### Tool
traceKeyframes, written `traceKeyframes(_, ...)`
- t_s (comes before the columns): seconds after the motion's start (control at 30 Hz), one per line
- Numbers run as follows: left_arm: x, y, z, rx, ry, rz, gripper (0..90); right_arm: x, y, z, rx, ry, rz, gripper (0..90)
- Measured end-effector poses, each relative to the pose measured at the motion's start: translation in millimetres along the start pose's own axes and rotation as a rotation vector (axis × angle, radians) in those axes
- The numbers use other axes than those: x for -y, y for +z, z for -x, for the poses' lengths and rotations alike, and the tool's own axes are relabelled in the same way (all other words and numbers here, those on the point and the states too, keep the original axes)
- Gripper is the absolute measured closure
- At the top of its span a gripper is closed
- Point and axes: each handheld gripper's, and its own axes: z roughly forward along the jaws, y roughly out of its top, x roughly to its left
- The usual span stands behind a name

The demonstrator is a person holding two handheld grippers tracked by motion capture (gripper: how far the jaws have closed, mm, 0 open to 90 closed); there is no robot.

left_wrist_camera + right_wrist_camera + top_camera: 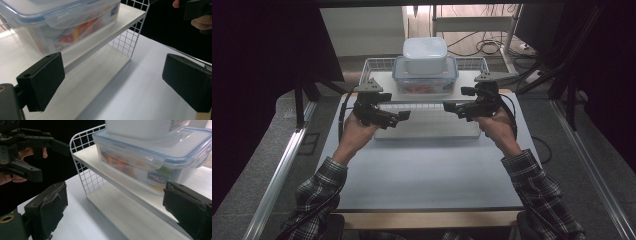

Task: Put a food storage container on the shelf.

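High view: both grippers hover over the desk (422,170) before a white wire shelf (377,67) bearing a blue-rimmed container (425,80) (a white tub (425,54) sits atop). Left gripper view: left gripper (113,80), fingers apart, empty. Right gripper view: right gripper (120,215), fingers likewise apart, facing the container.

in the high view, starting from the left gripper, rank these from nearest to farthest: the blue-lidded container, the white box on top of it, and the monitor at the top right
From the left gripper:
1. Blue-lidded container, on the rack's upper shelf, just beyond it.
2. White box, stacked on that container, further back.
3. Monitor, far right corner, off the table.
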Motion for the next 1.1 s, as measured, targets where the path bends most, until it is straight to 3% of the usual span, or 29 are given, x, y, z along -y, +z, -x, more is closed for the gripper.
traceKeyframes(0.57, 33.9, 0.9, 11.1, 0.022, -0.003, -0.002, 4.4, 28.4, -4.6, -8.1, 0.011, -0.017, -0.032, 1.5)
traceKeyframes(0.9, 54.9, 5.3, 19.1, -0.001, 0.018, -0.036, 4.3, 46.9, -2.5, -13.5, 0.023, -0.027, -0.054, 0.0)
traceKeyframes(1.1, 70.0, 7.3, 23.2, -0.012, 0.008, -0.042, 4.3, 56.4, -2.4, -15.6, 0.037, -0.038, -0.067, 0.1)
